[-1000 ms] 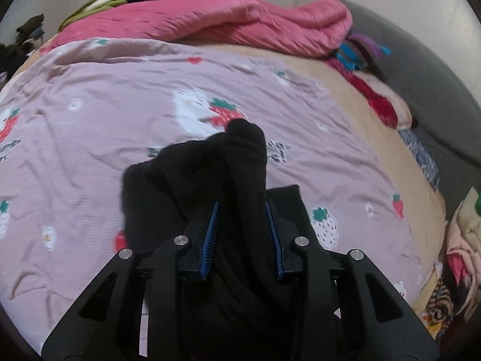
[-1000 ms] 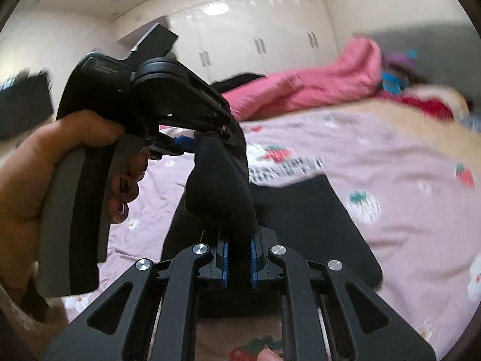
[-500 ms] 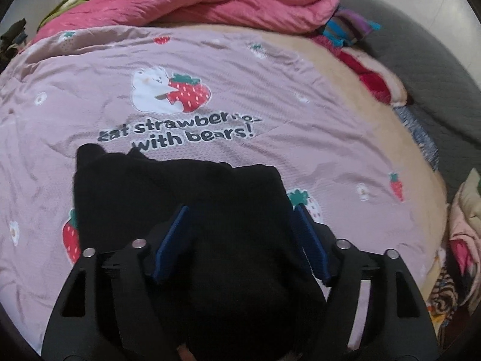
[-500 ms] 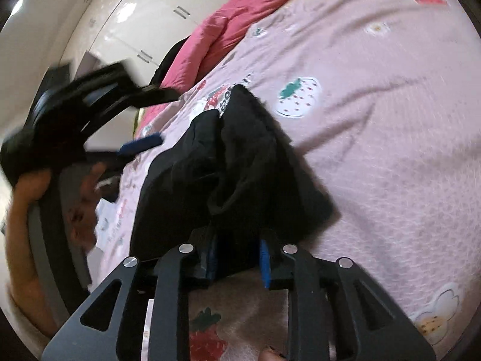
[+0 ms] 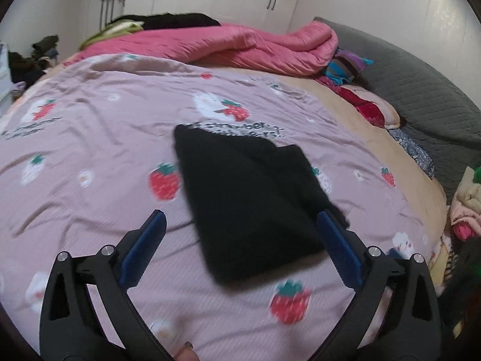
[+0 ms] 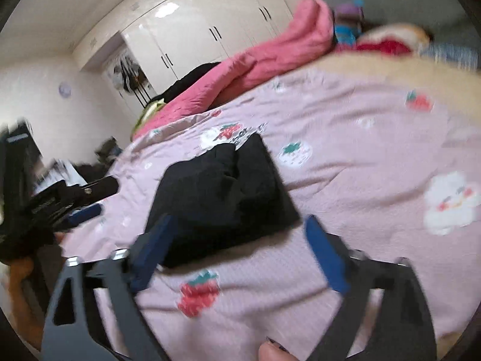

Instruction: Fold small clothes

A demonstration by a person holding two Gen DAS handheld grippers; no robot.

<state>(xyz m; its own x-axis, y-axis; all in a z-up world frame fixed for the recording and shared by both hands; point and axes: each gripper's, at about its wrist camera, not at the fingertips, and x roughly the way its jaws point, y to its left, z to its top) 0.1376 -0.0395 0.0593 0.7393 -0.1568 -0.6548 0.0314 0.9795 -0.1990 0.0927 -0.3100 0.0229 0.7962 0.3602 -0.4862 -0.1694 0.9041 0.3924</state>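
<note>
Currently the black garment (image 5: 252, 201) lies folded on the pink sheet (image 5: 90, 138), roughly mid-bed, just below the printed strawberry lettering. Nothing holds it.

Left gripper (image 5: 240, 237): jaws opening, near full spread, nothing pressed between the pads. The garment's near edge sits in the gap, and the right-hand pad looks to be just at its lower corner. Right gripper (image 6: 240, 249): jaws also opening wide, empty; its left pad overlaps the garment's near corner in that view, but contact can't be confirmed because the frame is motion-blurred.

Handling read:
- Soft, limp knit or fleece by the look of it. Light. No stiffness, so it will drape and sag from any single grip point.
- Not fragile and not slippery; the matte fabric should hold fine in the ribbed blue pads.
- The stack is several layers thick. The right wrist view shows a raised lump and a crease across the top, so the fold is not fully flat.
- The sheet underneath is loose and wrinkled, so a low pinch risks grabbing it too.

Where to grip, as a judgement:
- For another fold: pinch the two near corners, one gripper each, taking all layers at once so the stack doesn't peel apart.
- For moving it: clamp the thick folded edge rather than a single loose layer.
- Come in shallow along the bed surface and slide under the edge.

The pink duvet (image 5: 228, 45) and the clothes pile at the far end are well apart from the garment.
</note>
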